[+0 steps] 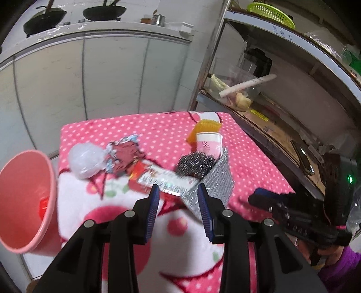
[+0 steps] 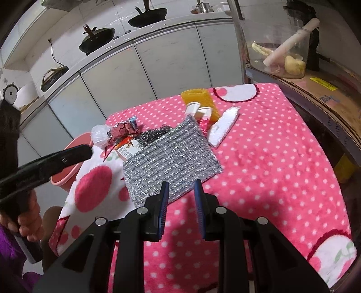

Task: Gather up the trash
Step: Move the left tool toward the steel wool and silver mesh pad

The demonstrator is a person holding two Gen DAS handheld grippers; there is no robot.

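Both grippers hover empty with jaws parted over the pink polka-dot blanket (image 2: 270,157). Just ahead of the left gripper (image 1: 178,191) lies a red-and-white wrapper (image 1: 155,178), with crumpled foil wrappers (image 1: 123,155) and a clear plastic wad (image 1: 88,160) beyond to its left. The pink bin (image 1: 24,202) stands far left. The silver scouring cloth (image 2: 167,155) lies directly before the right gripper (image 2: 181,187), a black scrubber (image 2: 155,135) behind it.

Silver scrub cloth (image 2: 167,157), black woks (image 1: 105,12), green basket (image 1: 271,13)
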